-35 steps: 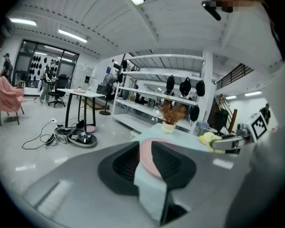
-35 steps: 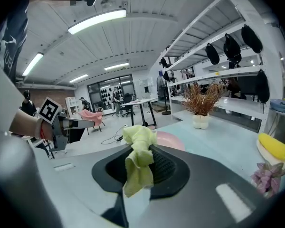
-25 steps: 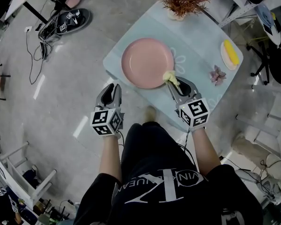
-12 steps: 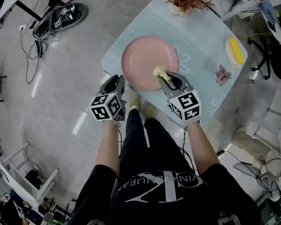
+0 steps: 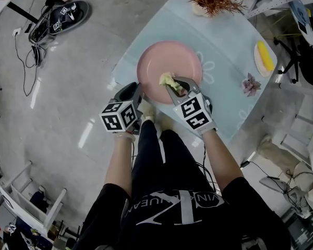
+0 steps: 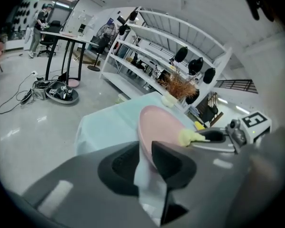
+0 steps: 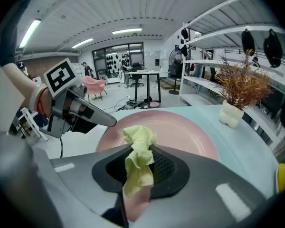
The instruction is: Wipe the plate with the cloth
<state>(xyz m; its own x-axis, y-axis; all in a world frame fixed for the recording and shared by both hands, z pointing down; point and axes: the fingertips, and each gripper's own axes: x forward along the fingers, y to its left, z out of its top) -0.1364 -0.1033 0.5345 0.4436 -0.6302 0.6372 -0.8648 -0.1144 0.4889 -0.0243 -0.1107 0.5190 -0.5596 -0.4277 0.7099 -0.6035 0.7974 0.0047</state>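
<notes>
Right gripper clamped on crumpled pale-yellow cloth, cloth resting on pink plate near its front edge, left gripper pinching plate's near rim, plate on light-blue table, front rim partly hidden behind both grippers.

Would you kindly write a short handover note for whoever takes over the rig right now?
Left tool: shut on the near rim of the plate, steadying it on the table.
Right tool: shut on the yellow cloth, held over the plate's near part.
Done: plate held, cloth brought to it. How much has been wiped cannot be told; no dirt shows.
Left: wipe across the whole plate, then release both.
</notes>
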